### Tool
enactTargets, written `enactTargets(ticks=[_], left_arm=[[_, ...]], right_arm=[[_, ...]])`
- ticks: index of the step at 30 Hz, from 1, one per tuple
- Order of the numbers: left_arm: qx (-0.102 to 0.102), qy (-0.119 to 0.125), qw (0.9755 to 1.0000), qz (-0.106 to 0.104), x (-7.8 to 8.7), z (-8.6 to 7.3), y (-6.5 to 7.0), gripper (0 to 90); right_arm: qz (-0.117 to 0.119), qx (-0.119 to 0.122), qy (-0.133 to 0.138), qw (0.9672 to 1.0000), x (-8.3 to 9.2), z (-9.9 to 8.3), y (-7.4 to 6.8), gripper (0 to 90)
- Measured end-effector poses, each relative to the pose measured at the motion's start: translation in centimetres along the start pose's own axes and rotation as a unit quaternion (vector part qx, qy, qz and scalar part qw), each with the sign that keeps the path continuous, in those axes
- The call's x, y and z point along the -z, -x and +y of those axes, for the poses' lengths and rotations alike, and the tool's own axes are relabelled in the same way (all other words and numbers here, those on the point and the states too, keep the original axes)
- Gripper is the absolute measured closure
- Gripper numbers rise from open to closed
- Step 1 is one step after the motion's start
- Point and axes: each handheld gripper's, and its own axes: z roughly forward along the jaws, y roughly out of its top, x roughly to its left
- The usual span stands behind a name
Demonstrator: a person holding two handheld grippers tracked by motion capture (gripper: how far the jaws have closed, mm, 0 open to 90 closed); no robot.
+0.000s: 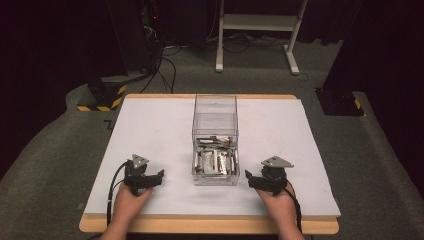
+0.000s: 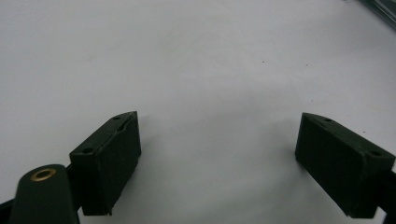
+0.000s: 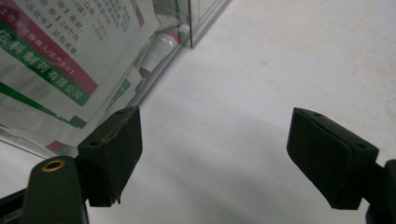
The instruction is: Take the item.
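Observation:
A clear plastic box (image 1: 215, 140) stands in the middle of the white table top (image 1: 150, 130). Several silver sachets (image 1: 215, 159) with red and green print lie in its near half. My left gripper (image 1: 161, 176) rests on the table to the left of the box, open, with bare white surface between its jaws (image 2: 218, 154). My right gripper (image 1: 248, 178) rests to the right of the box, open too, nothing between its jaws (image 3: 215, 154). In the right gripper view the box wall (image 3: 196, 28) and the printed sachets (image 3: 56, 60) fill the upper left, close to the left jaw.
A white metal stand (image 1: 257, 30) is on the floor beyond the table. A black unit with yellow-black hazard tape (image 1: 102, 97) sits by the far left corner, cables (image 1: 165, 65) trailing near it. A dark base (image 1: 340, 100) stands at the far right.

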Motion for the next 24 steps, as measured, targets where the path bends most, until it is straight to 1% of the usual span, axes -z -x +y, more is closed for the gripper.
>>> enactTargets(ticks=[10,20,24], left_arm=[[0.0,0.0,1.0,0.0,0.0,0.0,0.0,14.3],[-0.001,0.0,1.0,0.0,0.0,0.0,0.0,14.3],[0.0,0.0,1.0,-0.001,0.0,0.0,0.0,14.3]], right_arm=[[0.001,0.008,0.004,1.0,0.8,0.6,0.0,18.8],[-0.004,0.017,0.021,0.9996,1.9,1.4,-0.4,19.4],[-0.001,0.013,0.027,0.9995,2.3,1.7,-0.6,19.4]])
